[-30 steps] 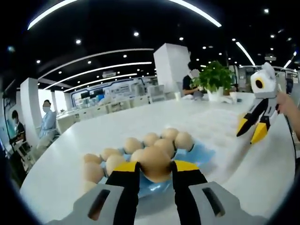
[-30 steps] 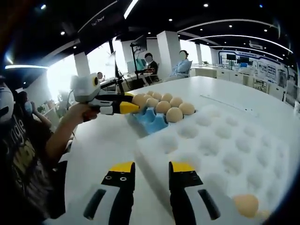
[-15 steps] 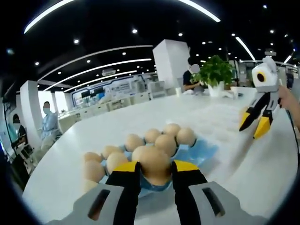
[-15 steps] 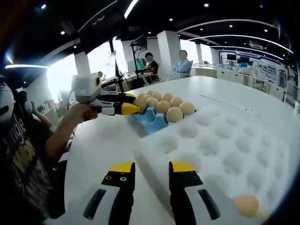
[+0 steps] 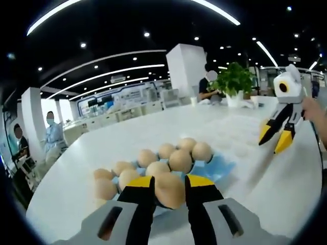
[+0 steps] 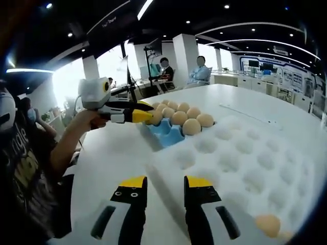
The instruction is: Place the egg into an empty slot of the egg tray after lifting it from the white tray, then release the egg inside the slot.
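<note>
Your left gripper (image 5: 162,190) was clamped on the egg (image 5: 168,189), poised just over the blue egg tray (image 5: 218,167); its open slot looked dead ahead at twelve o'clock. Your right gripper (image 6: 165,188) hovered over the white tray (image 6: 240,153), jaws apart.

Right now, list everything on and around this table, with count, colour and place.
blue egg tray: one, blue, on the white table, beside the white tray.
eggs in the egg tray: about nine, brown, seated in slots.
held egg: one, brown, between the left gripper's jaws, at the near edge of the egg tray.
white tray: one, white, many empty dimples.
loose egg: one, brown, at the white tray's near corner.
plant: one, green, far end.
left gripper: yellow-tipped, shut on the egg.
right gripper: yellow-tipped, open, empty.
</note>
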`<state>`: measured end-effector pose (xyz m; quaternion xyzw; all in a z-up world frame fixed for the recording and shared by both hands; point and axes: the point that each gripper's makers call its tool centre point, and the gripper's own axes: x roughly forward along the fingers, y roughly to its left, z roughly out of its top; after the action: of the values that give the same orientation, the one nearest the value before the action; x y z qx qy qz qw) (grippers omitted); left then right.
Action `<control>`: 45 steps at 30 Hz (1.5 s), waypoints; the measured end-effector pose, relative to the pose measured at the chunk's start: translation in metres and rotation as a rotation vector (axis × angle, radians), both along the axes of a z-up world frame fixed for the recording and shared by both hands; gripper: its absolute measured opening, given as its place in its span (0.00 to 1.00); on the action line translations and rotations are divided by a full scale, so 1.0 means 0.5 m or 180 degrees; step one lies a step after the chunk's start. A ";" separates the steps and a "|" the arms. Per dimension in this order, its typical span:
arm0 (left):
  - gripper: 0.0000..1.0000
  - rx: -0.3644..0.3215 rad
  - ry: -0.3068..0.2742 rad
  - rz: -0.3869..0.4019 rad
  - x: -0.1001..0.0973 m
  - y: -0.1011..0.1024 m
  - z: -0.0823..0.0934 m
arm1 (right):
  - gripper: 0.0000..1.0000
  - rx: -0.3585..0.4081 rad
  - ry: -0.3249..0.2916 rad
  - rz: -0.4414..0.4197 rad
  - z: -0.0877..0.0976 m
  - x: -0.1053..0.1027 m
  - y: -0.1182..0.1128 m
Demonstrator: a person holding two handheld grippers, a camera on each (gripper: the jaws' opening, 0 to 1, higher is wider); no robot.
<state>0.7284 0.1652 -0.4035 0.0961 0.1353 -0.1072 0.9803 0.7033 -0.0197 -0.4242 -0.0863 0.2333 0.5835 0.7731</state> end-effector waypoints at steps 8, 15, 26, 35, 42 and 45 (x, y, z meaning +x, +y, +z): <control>0.29 0.0172 0.0383 -0.0106 0.033 -0.010 -0.025 | 0.30 -0.0007 0.0000 0.0011 -0.002 -0.003 -0.003; 0.29 0.0071 0.0684 -0.0081 0.042 -0.011 -0.026 | 0.30 0.0002 0.0004 0.0003 0.000 -0.003 -0.004; 0.26 0.0092 0.0597 0.0063 0.042 -0.005 -0.011 | 0.30 0.0033 0.0008 0.0012 0.002 -0.005 -0.008; 0.19 0.0184 0.0109 0.0108 0.023 -0.023 -0.001 | 0.30 0.0046 0.0001 0.0040 0.004 -0.006 -0.004; 0.23 0.0137 0.0134 0.0127 0.021 -0.015 0.000 | 0.30 0.0054 -0.0009 0.0048 0.005 -0.009 -0.002; 0.27 0.0130 0.0096 0.0090 0.018 -0.020 0.008 | 0.30 0.0037 -0.0026 0.0054 0.006 -0.008 -0.002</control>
<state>0.7375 0.1552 -0.3994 0.1125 0.1536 -0.0919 0.9774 0.6994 -0.0207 -0.4212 -0.0862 0.2260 0.5910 0.7695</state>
